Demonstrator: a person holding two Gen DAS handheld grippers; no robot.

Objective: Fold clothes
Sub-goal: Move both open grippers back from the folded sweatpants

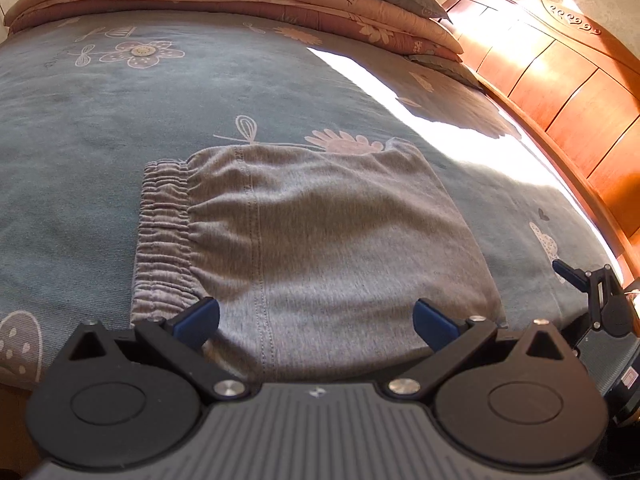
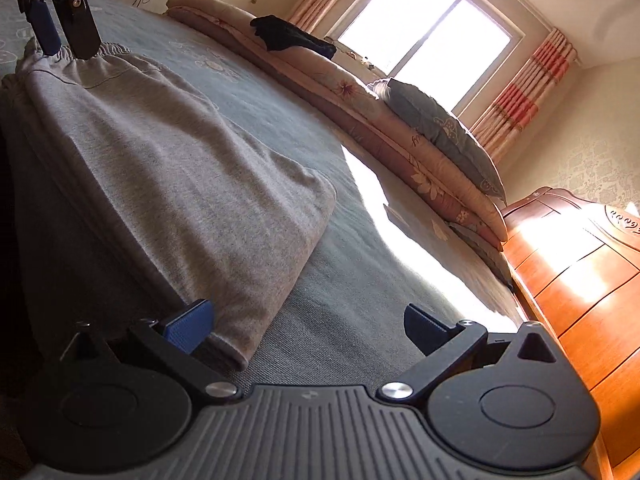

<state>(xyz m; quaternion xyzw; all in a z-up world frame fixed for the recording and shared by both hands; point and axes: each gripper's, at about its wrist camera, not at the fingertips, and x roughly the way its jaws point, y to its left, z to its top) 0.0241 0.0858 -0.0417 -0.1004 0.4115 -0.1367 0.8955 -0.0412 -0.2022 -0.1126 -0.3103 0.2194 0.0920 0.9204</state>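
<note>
Left wrist view: grey trousers (image 1: 320, 232) lie folded into a flat rectangle on the blue-grey flowered bedspread (image 1: 80, 152), elastic waistband (image 1: 164, 236) on the left.
Left gripper (image 1: 316, 322): jaws spread wide over the near edge of the trousers, nothing between the blue pads.
Right gripper (image 2: 308, 330): released, jaws apart low at the folded end of the trousers; whether its left pad (image 2: 190, 330) touches the cloth I cannot tell.
Right wrist view: the left gripper's fingers stand at the waistband at the far end.
Background: folded quilts (image 2: 360, 120) and a pillow (image 2: 444, 132) along the far side, a black garment (image 2: 288, 36) on top, wooden headboard (image 1: 560, 80) at right, sunlit window (image 2: 424, 36).
</note>
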